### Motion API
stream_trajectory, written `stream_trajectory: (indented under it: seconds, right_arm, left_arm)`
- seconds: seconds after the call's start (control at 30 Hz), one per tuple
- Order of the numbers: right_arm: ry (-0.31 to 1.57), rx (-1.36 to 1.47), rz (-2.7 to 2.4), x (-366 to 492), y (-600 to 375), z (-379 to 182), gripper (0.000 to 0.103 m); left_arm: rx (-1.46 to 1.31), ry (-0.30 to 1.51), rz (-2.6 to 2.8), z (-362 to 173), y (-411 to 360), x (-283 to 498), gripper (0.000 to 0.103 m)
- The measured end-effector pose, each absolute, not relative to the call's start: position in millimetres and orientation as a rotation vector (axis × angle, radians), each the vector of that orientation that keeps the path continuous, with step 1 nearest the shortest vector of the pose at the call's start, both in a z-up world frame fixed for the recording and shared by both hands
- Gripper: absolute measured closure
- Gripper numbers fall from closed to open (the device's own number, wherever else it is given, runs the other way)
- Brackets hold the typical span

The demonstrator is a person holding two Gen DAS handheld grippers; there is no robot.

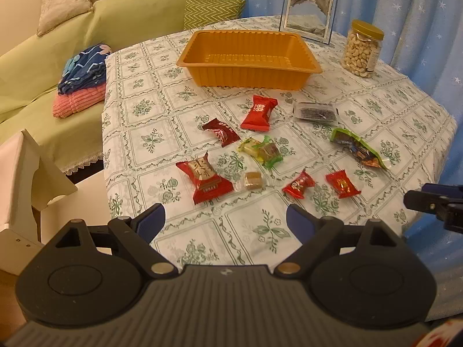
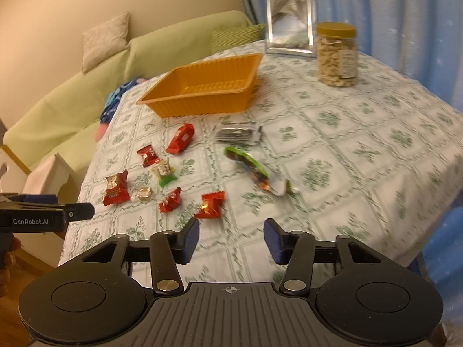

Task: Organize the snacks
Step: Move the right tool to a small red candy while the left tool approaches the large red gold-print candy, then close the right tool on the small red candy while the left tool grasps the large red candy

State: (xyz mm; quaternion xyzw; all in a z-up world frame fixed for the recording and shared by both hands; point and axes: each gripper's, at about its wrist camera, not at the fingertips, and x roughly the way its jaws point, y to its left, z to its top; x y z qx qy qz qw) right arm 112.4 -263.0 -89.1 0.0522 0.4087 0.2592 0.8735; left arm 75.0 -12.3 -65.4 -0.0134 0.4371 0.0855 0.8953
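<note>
Both grippers hover over the table's near edge, the left gripper (image 1: 225, 219) with jaws wide apart, the right gripper (image 2: 231, 238) half-parted, nothing between either; wrapped snacks (image 1: 212, 180) lie scattered mid-table, the orange tray (image 1: 249, 57) behind them toward the far edge

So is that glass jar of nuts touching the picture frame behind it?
Apart. In the left wrist view the jar of nuts stands to the right of the picture frame, with a strip of tablecloth and curtain visible between them.
</note>
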Motion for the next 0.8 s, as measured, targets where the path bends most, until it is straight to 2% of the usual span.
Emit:
stream_trajectory:
  seconds: [0.8]
  right_arm:
    - [0.938, 0.019, 0.505, 166, -187, -133, 0.072]
  left_arm:
    - [-0.033, 0.951, 0.19, -87, 25, 108, 0.014]
